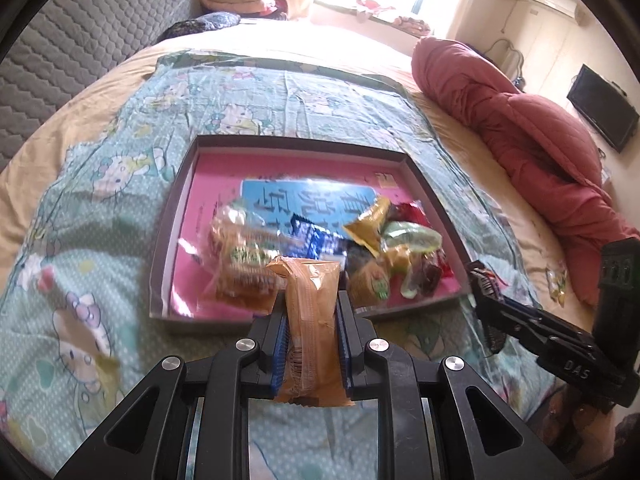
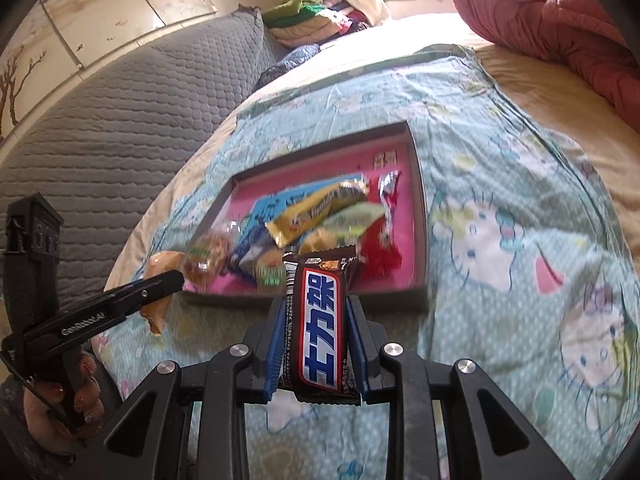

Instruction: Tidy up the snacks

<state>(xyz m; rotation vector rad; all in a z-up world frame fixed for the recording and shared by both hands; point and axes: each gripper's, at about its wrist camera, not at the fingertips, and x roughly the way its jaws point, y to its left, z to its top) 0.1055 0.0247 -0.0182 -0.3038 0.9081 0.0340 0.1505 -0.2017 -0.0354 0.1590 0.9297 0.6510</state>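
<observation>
1. Left gripper clamps an orange snack pack, lower centre.
2. Right gripper clamps a chocolate bar.
3. Tray, mid-frame, already holds a snack pile; both held items apparently remain to be placed.

Snack pile in tray on bedspread, quilt rightward

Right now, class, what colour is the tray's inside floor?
Bright pink tray floor, seen best in the left wrist view.
</observation>
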